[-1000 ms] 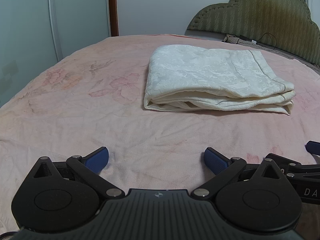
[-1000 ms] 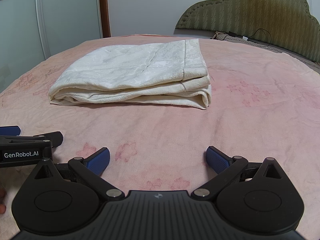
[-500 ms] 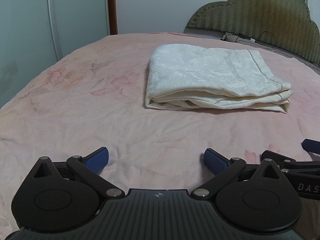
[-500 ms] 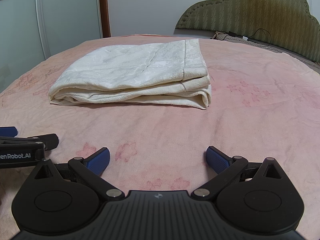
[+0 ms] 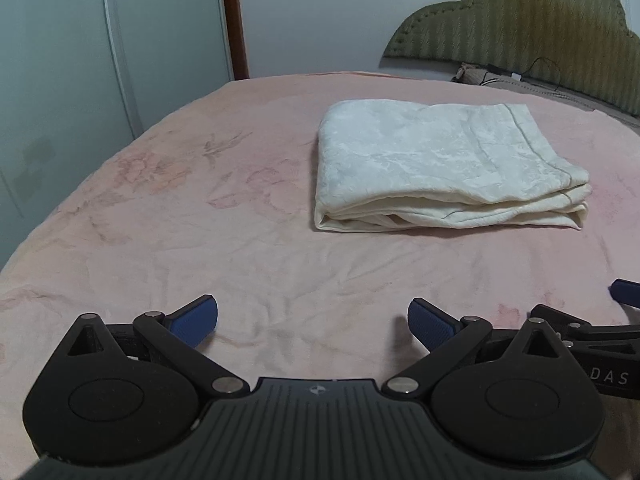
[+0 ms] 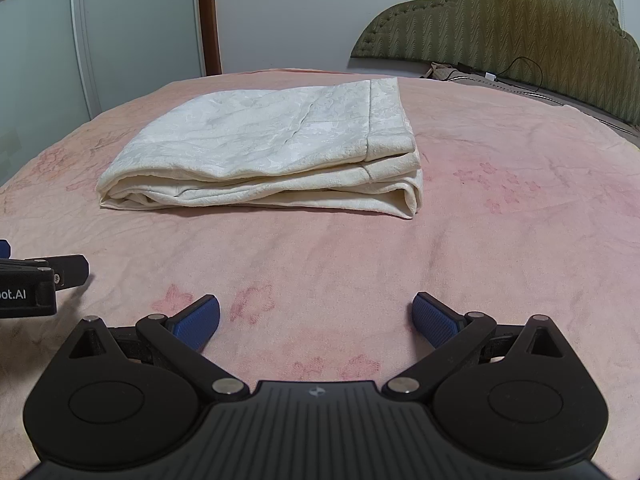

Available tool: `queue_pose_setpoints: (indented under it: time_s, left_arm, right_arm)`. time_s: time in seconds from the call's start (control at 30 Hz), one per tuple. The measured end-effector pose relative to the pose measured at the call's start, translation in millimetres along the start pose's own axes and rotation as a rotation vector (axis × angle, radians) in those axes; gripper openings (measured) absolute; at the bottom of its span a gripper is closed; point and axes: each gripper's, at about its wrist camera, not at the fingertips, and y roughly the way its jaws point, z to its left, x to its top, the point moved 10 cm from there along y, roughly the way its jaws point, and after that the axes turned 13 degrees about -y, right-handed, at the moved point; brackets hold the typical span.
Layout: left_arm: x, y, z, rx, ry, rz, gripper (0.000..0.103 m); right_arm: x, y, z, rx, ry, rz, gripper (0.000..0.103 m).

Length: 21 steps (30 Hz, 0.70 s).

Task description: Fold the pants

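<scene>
The cream-white pants [image 5: 440,164] lie folded in a flat stack of layers on the pink bedspread [image 5: 200,220]. They also show in the right wrist view [image 6: 272,148]. My left gripper [image 5: 313,323] is open and empty, low over the bedspread, well short of the stack's left end. My right gripper [image 6: 316,320] is open and empty, also short of the stack. Part of the right gripper shows at the right edge of the left wrist view [image 5: 592,344]. Part of the left gripper shows at the left edge of the right wrist view [image 6: 36,280].
A green padded headboard [image 6: 520,24] stands at the back right, with a cable and small items [image 6: 500,76] at its foot. Pale wardrobe doors [image 5: 80,60] and a brown door frame [image 5: 234,20] stand beyond the bed's left edge.
My left gripper has pulled back and tilted a little, so the folded pants sit farther off and lower in its view. The right gripper has hardly moved. Both stay open.
</scene>
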Motion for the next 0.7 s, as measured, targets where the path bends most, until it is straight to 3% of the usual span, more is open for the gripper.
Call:
queue_pose_setpoints:
  time_s: [0.2,0.33,0.5,0.7]
  left_arm:
    - [8,0,-5,0.061,0.05,-0.051,0.103]
    - [11,9,-12,0.028,0.037,-0.054,0.1]
    - [1,18,-14,-0.02,-0.01,0.006,0.099]
    - [-2,16,-15,-0.003,0.003,-0.012,0.1]
  right_arm:
    - [0,0,0,0.0,0.0,0.0,0.103]
    - [0,0,0,0.0,0.0,0.0,0.103]
    - [0,0,0,0.0,0.0,0.0,0.103]
    - [0,0,0,0.0,0.0,0.0,0.103]
